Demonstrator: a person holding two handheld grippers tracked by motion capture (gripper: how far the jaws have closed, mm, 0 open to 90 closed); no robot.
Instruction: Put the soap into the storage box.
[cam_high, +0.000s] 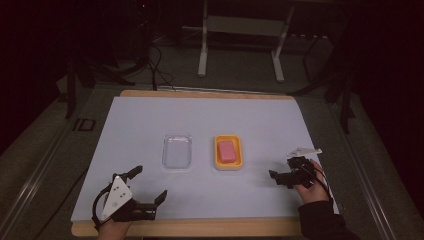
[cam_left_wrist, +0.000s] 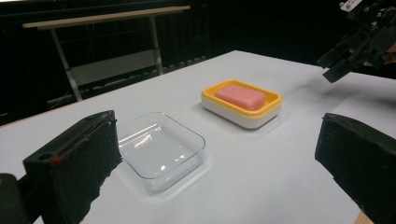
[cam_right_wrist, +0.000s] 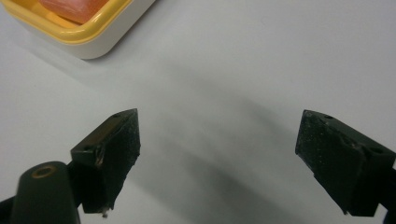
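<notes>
A pink soap bar (cam_high: 227, 151) lies in a yellow and white soap dish (cam_high: 239, 153) at the middle of the white table. An empty clear plastic tray (cam_high: 177, 150) stands just left of it. My left gripper (cam_high: 150, 182) sits open near the front left edge. In its own view the left gripper (cam_left_wrist: 215, 163) faces the clear plastic tray (cam_left_wrist: 159, 149) and the soap dish (cam_left_wrist: 243, 115). My right gripper (cam_high: 280, 169) hovers open to the right of the dish, holding nothing. In the right gripper view, the right gripper (cam_right_wrist: 217, 149) is over bare table, with the soap dish (cam_right_wrist: 88, 35) at top left.
A white sheet (cam_high: 250, 115) covers the wooden tabletop, with bare room around both containers. A metal-legged stand (cam_high: 240, 30) and cables (cam_high: 157, 70) sit on the dark floor beyond the far edge. The other hand's gripper (cam_left_wrist: 355, 51) appears at the top right of the left gripper view.
</notes>
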